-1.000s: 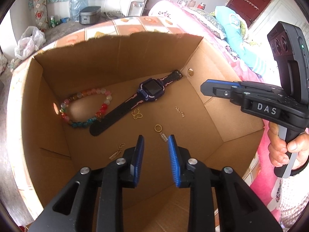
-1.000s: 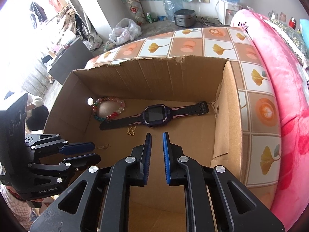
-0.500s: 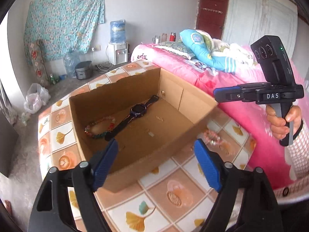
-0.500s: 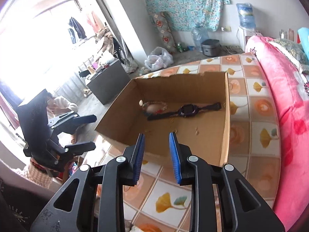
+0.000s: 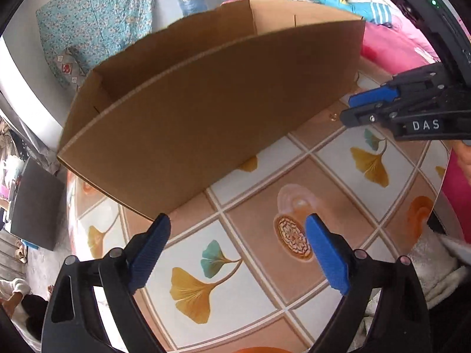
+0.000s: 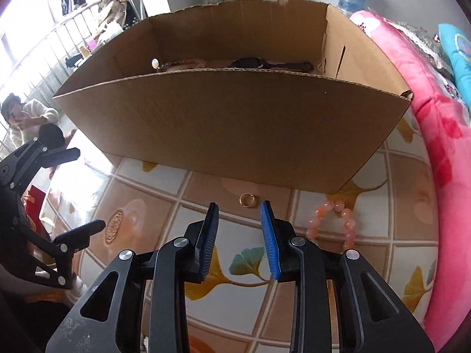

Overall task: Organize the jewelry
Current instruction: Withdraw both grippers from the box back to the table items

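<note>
A gold ring [image 6: 247,199] lies on the tiled tabletop just in front of the cardboard box [image 6: 235,117]. A pink bead bracelet [image 6: 335,220] lies to its right. My right gripper [image 6: 240,220] is open and empty, low over the table, a little short of the ring. My left gripper [image 5: 237,235] is wide open and empty over the tiles near the box's front wall [image 5: 206,123]. The right gripper [image 5: 353,108] shows at the right of the left wrist view, near a small gold glint [image 5: 333,116]. A watch [image 6: 259,64] and beads [image 6: 179,64] peek over the box rim.
The table [image 5: 294,194] has a ginkgo-leaf tile pattern and a rounded edge. A pink bed [image 6: 435,123] runs along the right. The left gripper [image 6: 59,194] shows at the left of the right wrist view. A person [image 6: 23,117] sits on the floor at far left.
Both grippers have come out of the box and dropped low over the table in front of it. The left gripper opened wide; the right gripper opened from nearly closed.
</note>
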### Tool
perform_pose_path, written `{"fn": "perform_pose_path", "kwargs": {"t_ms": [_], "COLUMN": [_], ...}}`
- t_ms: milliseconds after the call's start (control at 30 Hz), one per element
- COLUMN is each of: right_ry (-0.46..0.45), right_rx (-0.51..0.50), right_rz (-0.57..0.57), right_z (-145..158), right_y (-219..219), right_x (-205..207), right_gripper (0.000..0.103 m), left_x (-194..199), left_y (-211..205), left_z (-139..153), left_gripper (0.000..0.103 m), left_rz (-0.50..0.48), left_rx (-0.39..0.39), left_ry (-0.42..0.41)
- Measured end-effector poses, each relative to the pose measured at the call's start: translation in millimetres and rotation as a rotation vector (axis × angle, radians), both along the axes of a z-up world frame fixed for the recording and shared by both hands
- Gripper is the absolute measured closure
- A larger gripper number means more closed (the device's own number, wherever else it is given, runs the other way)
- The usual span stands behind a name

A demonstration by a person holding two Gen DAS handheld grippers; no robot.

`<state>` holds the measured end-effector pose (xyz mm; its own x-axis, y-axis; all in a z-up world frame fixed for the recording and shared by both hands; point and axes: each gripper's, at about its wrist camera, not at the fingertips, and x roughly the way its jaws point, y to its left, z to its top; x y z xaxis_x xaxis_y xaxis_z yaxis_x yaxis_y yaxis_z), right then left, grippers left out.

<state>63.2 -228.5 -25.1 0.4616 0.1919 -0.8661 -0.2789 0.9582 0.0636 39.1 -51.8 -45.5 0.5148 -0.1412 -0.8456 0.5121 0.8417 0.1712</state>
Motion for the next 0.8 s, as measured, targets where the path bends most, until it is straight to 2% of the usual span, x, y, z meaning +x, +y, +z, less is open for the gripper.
{"fn": "perform_pose_path", "kwargs": {"t_ms": [267, 333, 433, 533, 700, 800], "right_ry": [0.011, 0.003, 0.005, 0.006, 0.030, 0.055], "right_rx": [-0.048, -0.051, -0.047, -0.043, 0.011, 0.078], "right_rz": [0.015, 0.017, 0.017, 0.021, 0.029, 0.048], "right_z": [-15.8, -16.5, -16.9, -17.2, -17.7, -19.0], "right_y": [1.7, 1.0, 2.1, 3.0, 6.3, 14.0], "right_x": [20.6, 21.8, 25.6, 24.3, 20.7, 19.9], "right_gripper": [0.076, 0.079, 0.091, 0.093, 0.093, 0.093], "left_x": [12.6, 13.8, 15.8, 15.2, 15.5, 11.0], "left_y": [9.6, 11.4, 12.4, 17.7, 28.0, 29.6], "left_z": [-16.2, -17.7, -19.3, -20.0, -20.4, -20.7], "left_gripper": [0.009, 0.006, 0.006, 0.006, 0.005, 0.005], "left_rz": [0.082, 0.096, 0.112, 0.124, 0.123, 0.123], "left_rx": [-0.076, -0.081, -0.102, -0.123, -0.129, -0.131], "left_ry": [0.071, 0.071, 0.084, 0.094, 0.081, 0.084]}}
